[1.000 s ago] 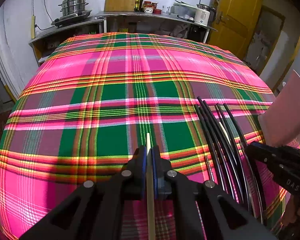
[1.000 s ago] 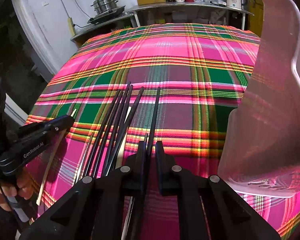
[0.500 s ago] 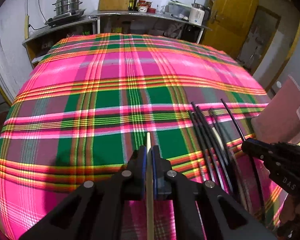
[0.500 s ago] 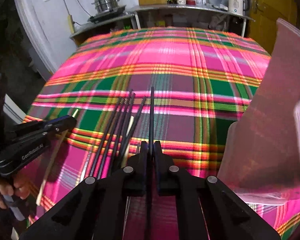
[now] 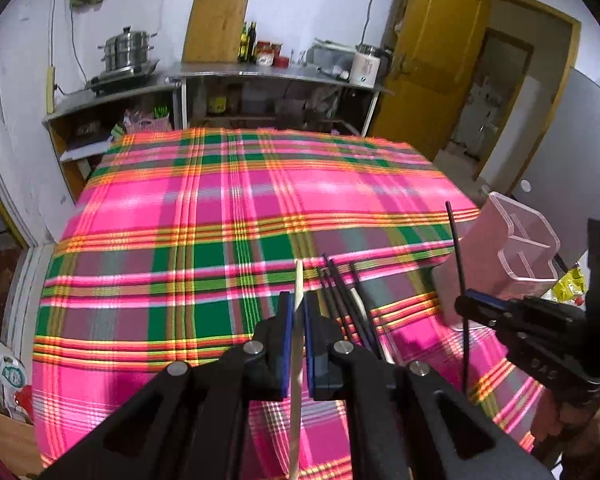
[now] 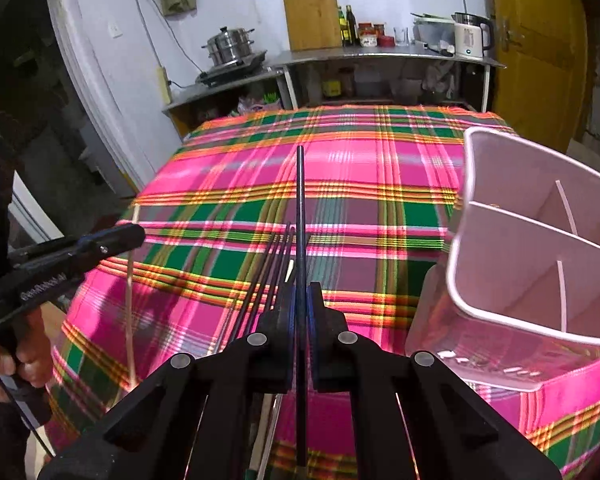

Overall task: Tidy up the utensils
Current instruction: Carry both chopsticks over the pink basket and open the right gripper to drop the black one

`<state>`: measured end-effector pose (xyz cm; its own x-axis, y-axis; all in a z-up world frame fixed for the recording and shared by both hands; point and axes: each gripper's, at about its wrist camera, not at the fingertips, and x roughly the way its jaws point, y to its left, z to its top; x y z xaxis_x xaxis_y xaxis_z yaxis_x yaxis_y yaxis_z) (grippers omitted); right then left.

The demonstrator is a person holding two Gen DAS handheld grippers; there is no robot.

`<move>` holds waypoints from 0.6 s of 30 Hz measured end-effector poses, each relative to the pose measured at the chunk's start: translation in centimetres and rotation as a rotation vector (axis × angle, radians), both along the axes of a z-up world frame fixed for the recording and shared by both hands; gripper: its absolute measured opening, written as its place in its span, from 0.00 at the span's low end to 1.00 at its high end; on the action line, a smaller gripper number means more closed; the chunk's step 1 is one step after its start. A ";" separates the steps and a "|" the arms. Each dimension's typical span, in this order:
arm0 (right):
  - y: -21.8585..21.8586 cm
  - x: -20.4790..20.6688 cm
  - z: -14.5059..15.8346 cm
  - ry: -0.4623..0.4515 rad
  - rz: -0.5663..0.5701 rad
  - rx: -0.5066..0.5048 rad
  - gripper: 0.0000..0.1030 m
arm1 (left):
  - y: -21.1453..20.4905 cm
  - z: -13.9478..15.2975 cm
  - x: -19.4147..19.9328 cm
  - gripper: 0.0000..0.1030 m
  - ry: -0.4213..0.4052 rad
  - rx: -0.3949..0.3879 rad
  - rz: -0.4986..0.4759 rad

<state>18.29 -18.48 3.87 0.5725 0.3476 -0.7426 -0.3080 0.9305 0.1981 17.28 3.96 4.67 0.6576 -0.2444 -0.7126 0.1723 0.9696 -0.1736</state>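
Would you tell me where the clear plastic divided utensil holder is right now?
The clear plastic divided utensil holder stands on the plaid tablecloth at the right wrist view's right, beside the loose black chopsticks.

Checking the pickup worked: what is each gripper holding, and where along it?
Left gripper: pale chopstick, near its far end. Right gripper: black chopstick, around mid-length.

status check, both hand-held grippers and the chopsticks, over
Left hand-held gripper shut on pale chopstick. Right hand-held gripper shut on black chopstick. Black bundle on cloth. Clear holder at right, path unobstructed.
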 end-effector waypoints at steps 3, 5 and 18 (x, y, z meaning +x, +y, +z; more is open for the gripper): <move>-0.5 -0.8 0.9 -0.020 -0.003 0.011 0.05 | -0.1 1.9 -1.1 0.06 -0.028 -0.005 -0.009; -0.8 -1.6 1.7 -0.037 -0.005 0.019 0.05 | -0.3 2.9 -1.9 0.06 -0.047 -0.005 -0.016; -4.0 -5.9 6.2 -0.145 -0.030 0.064 0.05 | -3.4 7.9 -4.7 0.06 -0.124 -0.026 -0.086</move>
